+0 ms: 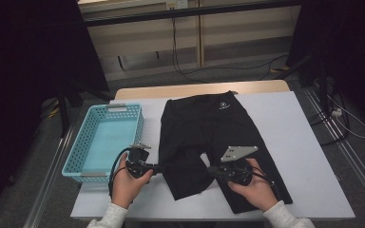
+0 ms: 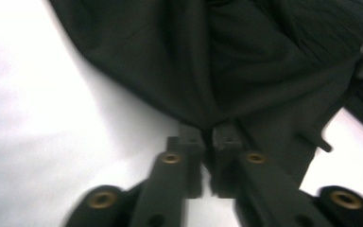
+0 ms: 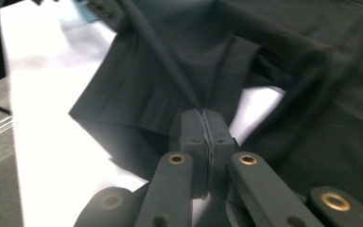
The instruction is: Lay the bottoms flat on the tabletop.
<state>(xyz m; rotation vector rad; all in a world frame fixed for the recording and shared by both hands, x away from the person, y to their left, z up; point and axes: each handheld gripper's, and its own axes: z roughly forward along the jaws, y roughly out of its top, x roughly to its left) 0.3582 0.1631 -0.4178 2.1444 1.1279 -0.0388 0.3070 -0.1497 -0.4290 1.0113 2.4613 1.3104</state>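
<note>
While both tongs pinch the black shorts (image 1: pixel 204 137), a small white logo (image 1: pixel 225 106) near the waistband stays unreadable.

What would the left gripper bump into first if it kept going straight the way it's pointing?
The left gripper points across the table, jaws pinched on the black shorts. Straight on lies more bunched fabric, then probably the right gripper facing it, though depth is hard to judge.

The right gripper (image 3: pixel 205 118) has its two black jaws closed together on a fold of the black shorts (image 3: pixel 312 94). The pinched cloth rises from the jaws as a taut ridge. The shorts lie on the white table (image 3: pixel 42 142), leaving a small white gap just beside the jaws.
</note>
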